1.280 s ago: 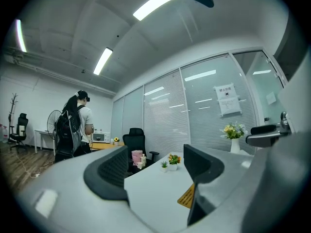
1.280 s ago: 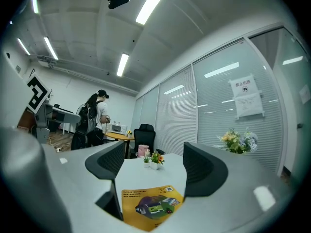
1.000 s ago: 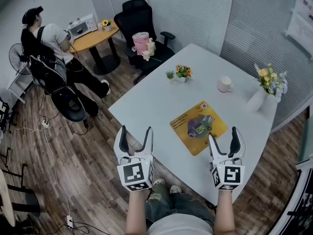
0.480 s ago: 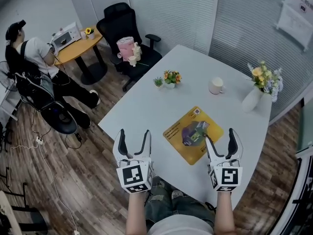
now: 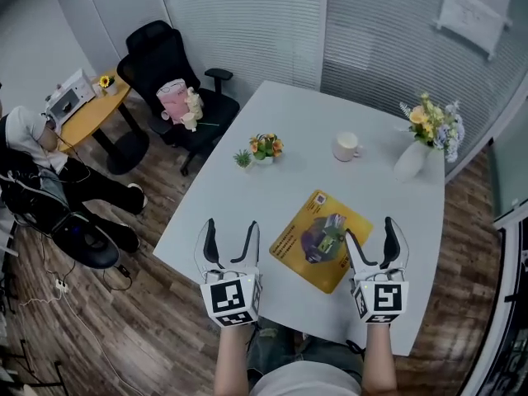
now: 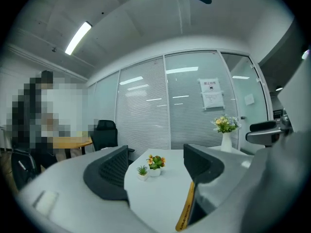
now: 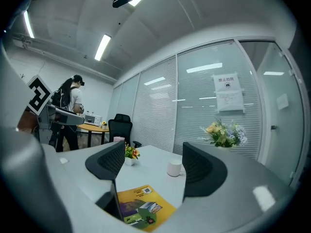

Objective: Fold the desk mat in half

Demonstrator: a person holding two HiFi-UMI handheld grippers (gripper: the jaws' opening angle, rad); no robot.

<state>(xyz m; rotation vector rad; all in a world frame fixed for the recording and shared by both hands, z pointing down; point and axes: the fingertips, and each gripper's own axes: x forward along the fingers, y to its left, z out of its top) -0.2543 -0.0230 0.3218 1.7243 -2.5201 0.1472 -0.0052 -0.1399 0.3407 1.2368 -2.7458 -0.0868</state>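
The yellow desk mat [image 5: 320, 239] with a purple and green print lies flat and unfolded on the white table [image 5: 280, 180], near its front edge. It shows between the jaws in the right gripper view as the mat [image 7: 143, 206], and only its yellow edge [image 6: 186, 208] appears in the left gripper view. My left gripper [image 5: 230, 242] is held open over the table's near left edge, left of the mat. My right gripper [image 5: 370, 243] is open just right of the mat's near corner. Neither touches the mat.
On the table stand a white mug [image 5: 346, 147], two small potted plants [image 5: 259, 149] and a white vase of flowers [image 5: 422, 143]. A black office chair [image 5: 169, 64] with a pink item is at the far left. A seated person [image 5: 37, 163] is at the left, by a round wooden table [image 5: 89, 110].
The view has shifted so the table and mat sit further left and closer. Both grippers stay open and hold the same pose near the table's front edge.
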